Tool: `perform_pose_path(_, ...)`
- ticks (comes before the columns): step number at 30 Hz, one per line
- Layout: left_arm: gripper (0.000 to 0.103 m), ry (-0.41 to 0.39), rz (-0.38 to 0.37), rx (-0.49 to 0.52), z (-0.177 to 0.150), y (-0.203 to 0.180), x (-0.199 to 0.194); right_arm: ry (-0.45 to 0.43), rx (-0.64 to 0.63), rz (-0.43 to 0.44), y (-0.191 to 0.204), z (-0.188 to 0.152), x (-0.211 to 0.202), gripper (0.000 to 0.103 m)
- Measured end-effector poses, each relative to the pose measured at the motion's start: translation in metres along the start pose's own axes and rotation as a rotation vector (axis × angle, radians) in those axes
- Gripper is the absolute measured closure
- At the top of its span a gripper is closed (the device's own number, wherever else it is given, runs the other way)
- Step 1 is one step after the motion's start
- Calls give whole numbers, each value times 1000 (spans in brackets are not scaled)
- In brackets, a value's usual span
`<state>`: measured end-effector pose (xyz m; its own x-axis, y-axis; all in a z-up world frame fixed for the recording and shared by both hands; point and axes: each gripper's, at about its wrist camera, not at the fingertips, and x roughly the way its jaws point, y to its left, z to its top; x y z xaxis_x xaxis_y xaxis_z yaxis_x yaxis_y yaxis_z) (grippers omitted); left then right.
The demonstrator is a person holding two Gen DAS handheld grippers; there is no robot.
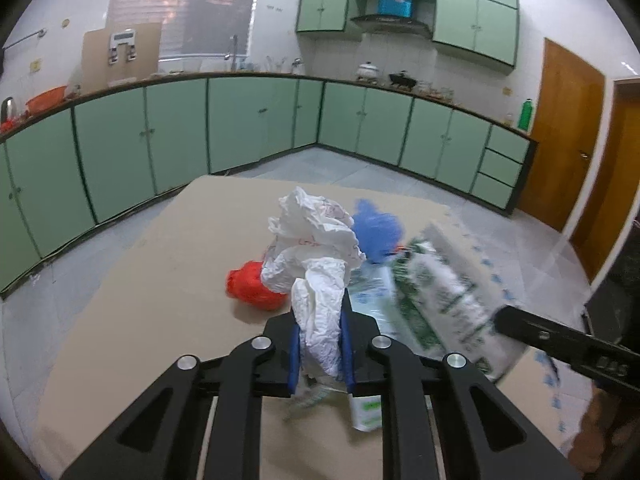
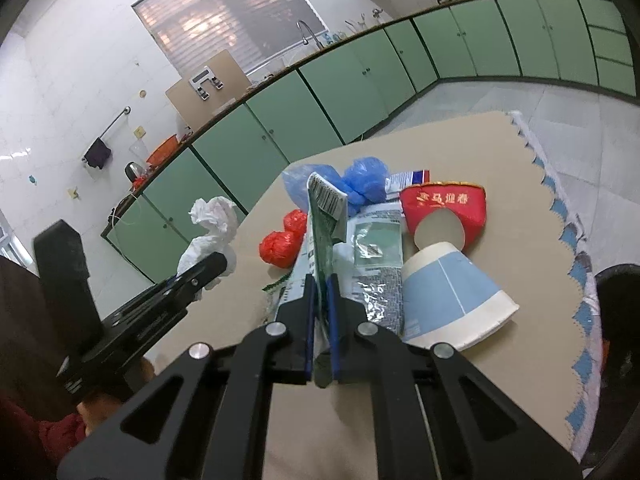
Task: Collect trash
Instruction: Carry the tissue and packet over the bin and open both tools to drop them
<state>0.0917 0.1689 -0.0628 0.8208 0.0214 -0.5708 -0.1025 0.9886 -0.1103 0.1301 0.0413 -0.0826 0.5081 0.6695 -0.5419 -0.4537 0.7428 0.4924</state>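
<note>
Left gripper [image 1: 320, 320] clamped on crumpled white paper [image 1: 316, 256], wad raised above table [image 1: 168, 256], blue pads [image 1: 294, 354] pressing both sides. Red plastic bag [image 1: 252, 285] on table just beyond gripper, left of wad. Blue plastic bag [image 1: 376, 230] behind wad, toward far edge. Green-and-white wrapper [image 1: 440, 292] right of wad, blurred, gripped at lower end by right gripper [image 1: 504, 320] entering from right edge. Small white-green packet [image 1: 366, 412] lies under left gripper near front edge. Green cabinets [image 1: 248, 124] line walls behind.
</note>
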Motion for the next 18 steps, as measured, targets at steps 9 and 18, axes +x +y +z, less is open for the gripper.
perform_pose_path(9,87,-26,-84,32,3,-28,-38,-50,-64,-53,26,0,-42,98)
perform_pose_path(18,87,-55,-118,68,3,-54,-59,-106,-65,-85,25,-5,-83,98)
